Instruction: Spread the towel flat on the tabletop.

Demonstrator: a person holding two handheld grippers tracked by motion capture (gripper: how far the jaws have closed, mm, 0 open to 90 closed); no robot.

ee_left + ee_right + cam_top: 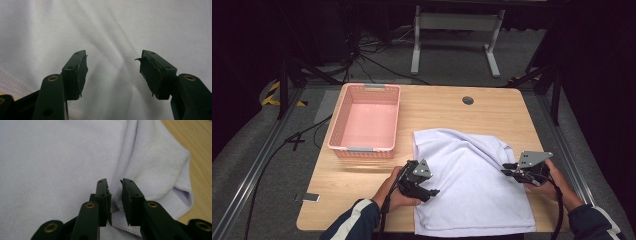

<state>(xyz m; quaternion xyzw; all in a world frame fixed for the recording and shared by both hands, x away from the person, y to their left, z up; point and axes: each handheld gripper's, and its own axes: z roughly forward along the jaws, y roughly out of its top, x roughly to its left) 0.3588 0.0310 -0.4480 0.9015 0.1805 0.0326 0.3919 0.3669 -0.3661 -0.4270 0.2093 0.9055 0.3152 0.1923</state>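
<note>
A pink basket (364, 120) sits far left on the table (492, 107). The left gripper (432, 192) hovers with jaws spread over the white towel (472, 185) (folded, table's near right); the right gripper (507, 169) shows a narrow gap at the towel's hem.

From up above the person's side, the high view looks forward and down across the whole wooden table (452, 107), taking in the pink basket (367, 122), the pale towel (472, 190) and the floor beyond. Now the left gripper view sits right behind its own black jaws, pressed in close over the towel (112, 37), while the right gripper view rides just as close at the towel's (57, 157) hemmed edge with a strip of table (197, 147) at its right. That towel is the ground all three share, and the high view also catches the left gripper (432, 192) and the right gripper (507, 168) carrying those cameras.
</note>
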